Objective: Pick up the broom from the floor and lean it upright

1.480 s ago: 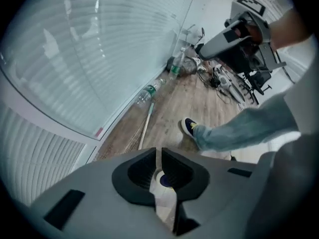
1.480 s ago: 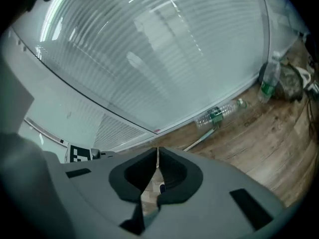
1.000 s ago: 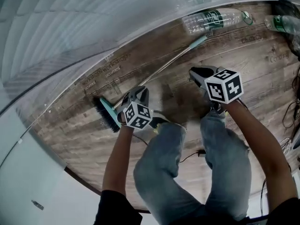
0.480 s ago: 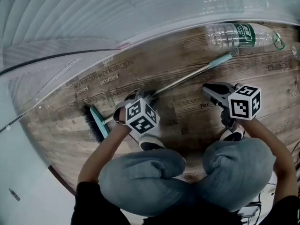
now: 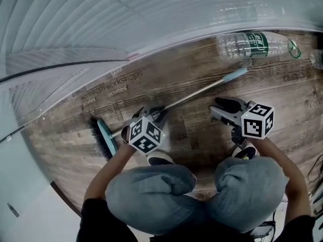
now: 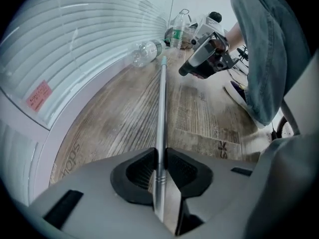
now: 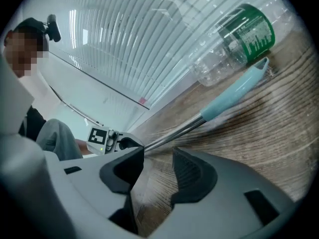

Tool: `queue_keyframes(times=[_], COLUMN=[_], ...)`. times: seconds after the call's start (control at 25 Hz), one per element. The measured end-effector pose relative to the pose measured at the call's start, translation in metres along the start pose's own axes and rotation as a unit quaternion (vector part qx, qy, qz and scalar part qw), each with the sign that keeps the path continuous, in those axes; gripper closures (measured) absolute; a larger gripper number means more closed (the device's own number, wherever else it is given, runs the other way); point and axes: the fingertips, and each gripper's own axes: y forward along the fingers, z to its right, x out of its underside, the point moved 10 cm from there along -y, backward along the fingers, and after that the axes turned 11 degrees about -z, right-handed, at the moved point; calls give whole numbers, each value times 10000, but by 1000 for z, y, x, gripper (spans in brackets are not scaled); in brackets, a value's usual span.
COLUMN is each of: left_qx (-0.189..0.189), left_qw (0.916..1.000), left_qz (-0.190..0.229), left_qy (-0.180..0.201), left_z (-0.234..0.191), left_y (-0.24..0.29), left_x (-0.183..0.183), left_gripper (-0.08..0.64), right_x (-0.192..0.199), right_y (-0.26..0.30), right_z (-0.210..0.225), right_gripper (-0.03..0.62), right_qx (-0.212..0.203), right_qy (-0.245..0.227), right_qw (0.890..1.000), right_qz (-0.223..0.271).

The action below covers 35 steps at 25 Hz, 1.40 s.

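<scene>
The broom lies flat on the wooden floor: its brush head (image 5: 103,139) is at the left, and the metal handle (image 5: 197,92) runs up and right to a teal grip (image 5: 233,76). My left gripper (image 5: 151,113) points steeply down over the handle near the brush end. In the left gripper view its jaws (image 6: 159,156) have just been closing and the pads now press on the metal handle (image 6: 161,108). My right gripper (image 5: 218,107) is low over the floor, just short of the handle. Its jaws (image 7: 158,158) have just been opening; nothing is between them, and the handle (image 7: 174,131) passes beyond their tips.
A clear plastic bottle with a green label (image 5: 252,43) lies by the wall of slatted blinds (image 5: 151,14), just past the teal grip. The person crouches, knees (image 5: 151,185) and a shoe (image 5: 160,160) close behind the grippers. Cables (image 5: 315,170) lie at the right edge.
The person has crouched and both grippers have sunk to the floor. The left gripper's jaws have come down around the broom handle and closed on it. The right gripper's jaws have opened.
</scene>
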Motion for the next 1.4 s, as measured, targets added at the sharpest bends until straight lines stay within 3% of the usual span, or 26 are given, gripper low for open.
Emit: queue_keyframes(times=[0.16,0.32,0.44,0.6,0.68,0.8,0.92,1.04,1.12,1.28,1.4], left_qx=[77,-69,-210,-458,-750,-965,-1050,-1345,-1641,-2015,-2248], left_qw=[9985,9931,9846,9674,9591,9441,9294,9085,8877,8411,8085], left_qz=[540,1165,1710,2446,2691,3123,3515,3942,4281,4856,5221], left_qy=[38,-108,-293,-478,-450,-424,-408,-326,-416,-1271,-1523], left_z=[4,-9,-19,-33,-38,-36,-34,-39,-45,-49,-49], left_y=[-31,-62,-93,-136,-155,-186,-217,-248,-268,-300,-322], left_x=[-6,-23,-33,-43,-46,-43,-40,-33,-26,-3,0], left_gripper=[468,468,468,468,468,468,468,468,468,468,468], right_x=[-11,-50,-86,-132,-146,-154,-168,-192,-212,-239,-250], right_y=[-11,-19,-29,-43,-51,-64,-75,-80,-77,-60,-57], right_z=[-11,-37,-69,-106,-127,-167,-205,-243,-271,-330,-370], right_gripper=[410,410,410,410,414,414,414,424,431,465,469], right_qx=[-213,-448,-447,-340,-179,-115,-305,-482,-636,-915,-1032], right_qy=[-490,-1463,-2005,-2577,-3046,-3808,-4082,-4509,-4768,-4885,-4983], right_qw=[9973,9825,9677,9478,9312,8967,8769,8516,8332,8169,8016], right_qz=[498,1062,1464,1848,1991,2254,2518,2629,2726,2927,3138])
